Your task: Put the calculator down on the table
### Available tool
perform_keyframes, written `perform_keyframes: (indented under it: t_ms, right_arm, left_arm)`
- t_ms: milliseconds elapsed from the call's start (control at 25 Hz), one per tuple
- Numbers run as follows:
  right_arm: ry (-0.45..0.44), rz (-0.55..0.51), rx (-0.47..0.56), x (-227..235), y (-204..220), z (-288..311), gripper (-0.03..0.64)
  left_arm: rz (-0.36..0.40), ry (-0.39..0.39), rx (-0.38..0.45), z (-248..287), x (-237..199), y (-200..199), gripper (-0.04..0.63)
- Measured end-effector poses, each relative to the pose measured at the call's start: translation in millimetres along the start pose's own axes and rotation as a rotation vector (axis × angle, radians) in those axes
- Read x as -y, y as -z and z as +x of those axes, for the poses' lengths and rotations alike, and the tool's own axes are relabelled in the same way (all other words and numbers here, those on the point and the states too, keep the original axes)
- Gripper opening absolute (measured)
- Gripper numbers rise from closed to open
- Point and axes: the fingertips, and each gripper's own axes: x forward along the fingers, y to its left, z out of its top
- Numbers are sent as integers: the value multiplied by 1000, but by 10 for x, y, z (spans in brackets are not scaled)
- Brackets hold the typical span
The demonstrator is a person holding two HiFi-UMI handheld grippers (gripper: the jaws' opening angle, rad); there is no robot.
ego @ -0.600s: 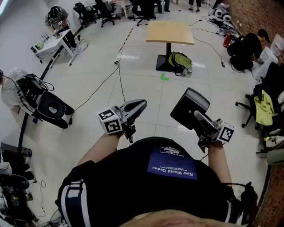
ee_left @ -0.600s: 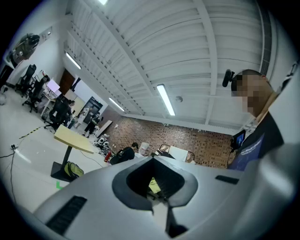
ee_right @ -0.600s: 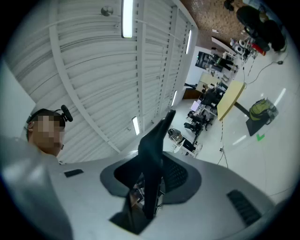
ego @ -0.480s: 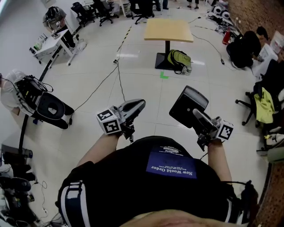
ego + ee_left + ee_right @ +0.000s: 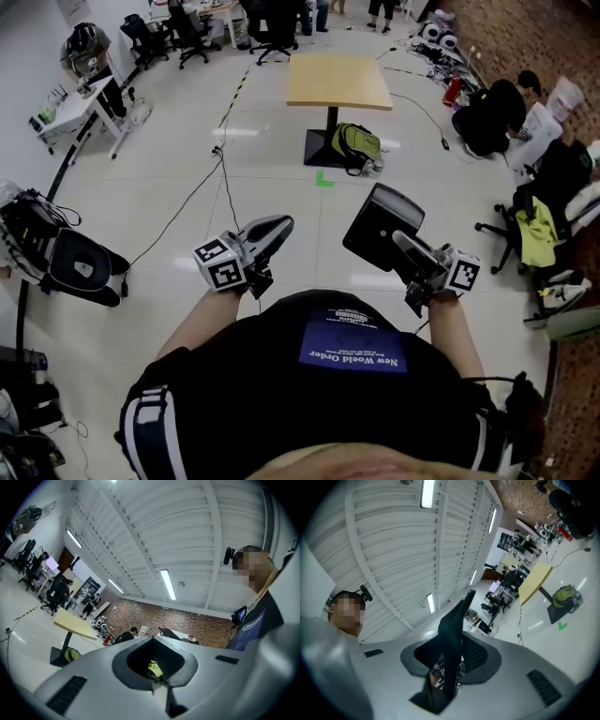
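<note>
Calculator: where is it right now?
In the head view the calculator sits right of centre, clamped in the right gripper and held in the air over the floor. It is not on the wooden table, which stands well ahead.

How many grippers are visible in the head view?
2. The left gripper is shut and empty at centre-left; the right gripper, at centre-right, is shut on the calculator. None seems hidden.

The calculator (image 5: 375,225) is black. The left gripper (image 5: 279,223) and right gripper (image 5: 401,240) are grey, their cubes patterned in black-and-white squares. The tabletop (image 5: 339,80) is pale tan, the backpack (image 5: 354,145) yellow-green, the floor (image 5: 187,159) white.
</note>
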Motion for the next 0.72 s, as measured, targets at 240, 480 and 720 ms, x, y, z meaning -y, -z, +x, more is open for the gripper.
perform_keyframes:
  t_ms: [240, 480, 720]
  right_arm:
    - [21, -30, 38, 323, -204, 992, 103]
    - [36, -24, 40, 658, -446, 1552, 103]
    - [31, 17, 31, 1172, -762, 1715, 103]
  left_arm:
    - [106, 45, -35, -254, -876, -611, 6]
    - [70, 28, -18, -271, -1547, -902, 6]
    - [49, 2, -36, 18, -1991, -906, 6]
